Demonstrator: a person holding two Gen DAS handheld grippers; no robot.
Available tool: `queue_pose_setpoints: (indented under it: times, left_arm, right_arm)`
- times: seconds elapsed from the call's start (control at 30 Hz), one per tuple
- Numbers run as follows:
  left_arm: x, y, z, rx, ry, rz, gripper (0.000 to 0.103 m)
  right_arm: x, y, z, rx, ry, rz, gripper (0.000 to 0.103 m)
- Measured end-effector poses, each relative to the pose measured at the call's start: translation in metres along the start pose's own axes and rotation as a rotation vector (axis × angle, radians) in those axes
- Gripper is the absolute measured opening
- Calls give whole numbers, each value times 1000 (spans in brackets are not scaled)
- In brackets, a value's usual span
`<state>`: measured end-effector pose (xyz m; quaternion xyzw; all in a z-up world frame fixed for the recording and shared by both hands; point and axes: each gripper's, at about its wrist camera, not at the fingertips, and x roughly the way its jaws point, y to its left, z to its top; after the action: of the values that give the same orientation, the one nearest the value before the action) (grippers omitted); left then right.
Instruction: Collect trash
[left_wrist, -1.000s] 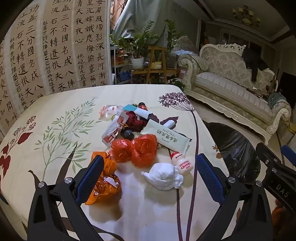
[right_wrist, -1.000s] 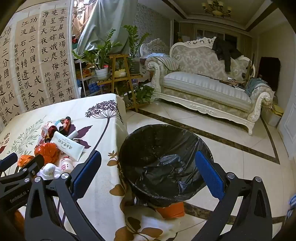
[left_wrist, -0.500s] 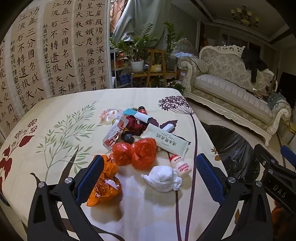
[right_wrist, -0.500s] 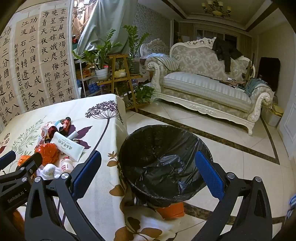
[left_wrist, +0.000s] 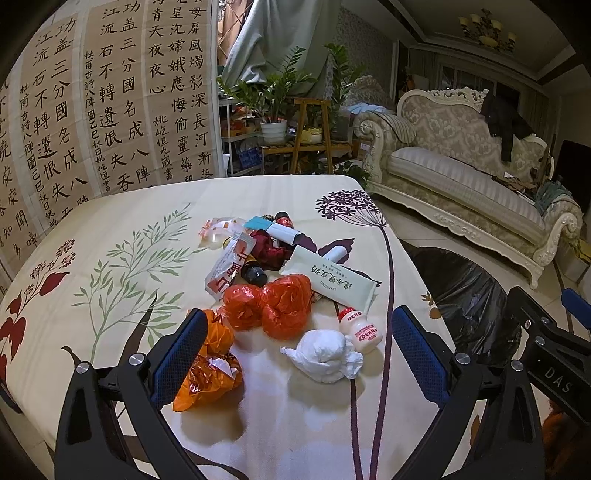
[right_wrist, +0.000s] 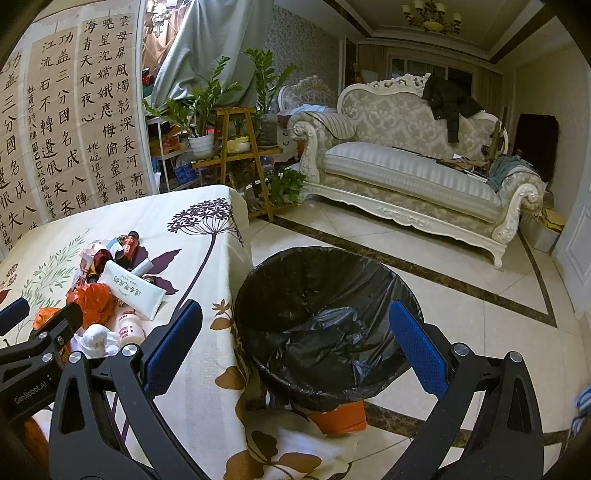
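Note:
A pile of trash lies on the floral tablecloth (left_wrist: 110, 229): a white crumpled wad (left_wrist: 325, 354), a small yogurt bottle (left_wrist: 360, 325), two red plastic bags (left_wrist: 273, 304), an orange bag (left_wrist: 210, 365), a pale green packet (left_wrist: 332, 282), wrappers and small dark bottles. My left gripper (left_wrist: 295, 354) is open and empty, hovering just before the wad. My right gripper (right_wrist: 295, 343) is open and empty, held above the bin lined with a black bag (right_wrist: 325, 321) beside the table. The pile also shows in the right wrist view (right_wrist: 110, 291).
The bin (left_wrist: 469, 295) stands on the tiled floor at the table's right edge. A cream sofa (right_wrist: 413, 173) stands across the room. A wooden plant stand (right_wrist: 243, 147) with potted plants is behind the table. A calligraphy screen (left_wrist: 92, 103) lines the far left.
My left gripper has drawn back slightly, so the pile sits a little farther off. The right gripper has barely moved over the bin.

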<state>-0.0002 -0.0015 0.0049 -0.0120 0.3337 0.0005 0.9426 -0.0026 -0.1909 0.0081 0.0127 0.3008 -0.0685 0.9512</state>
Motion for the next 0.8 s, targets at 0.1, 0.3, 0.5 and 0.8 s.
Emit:
queue_pose_setpoints:
  times: [0.1, 0.3, 0.5, 0.8]
  left_arm:
    - [0, -1, 0, -2, 3, 1, 97]
    - [1, 0, 0, 6, 5, 3, 97]
    - [1, 1, 0, 8, 9, 4, 97]
    - [2, 0, -2, 11, 15, 4, 97]
  right_arm:
    - [0, 0, 0, 0, 0, 0, 99]
    - [0, 0, 0, -1, 1, 0, 99]
    - [1, 0, -1, 0, 1, -1, 99]
    - [1, -2, -1, 0, 3, -1, 99]
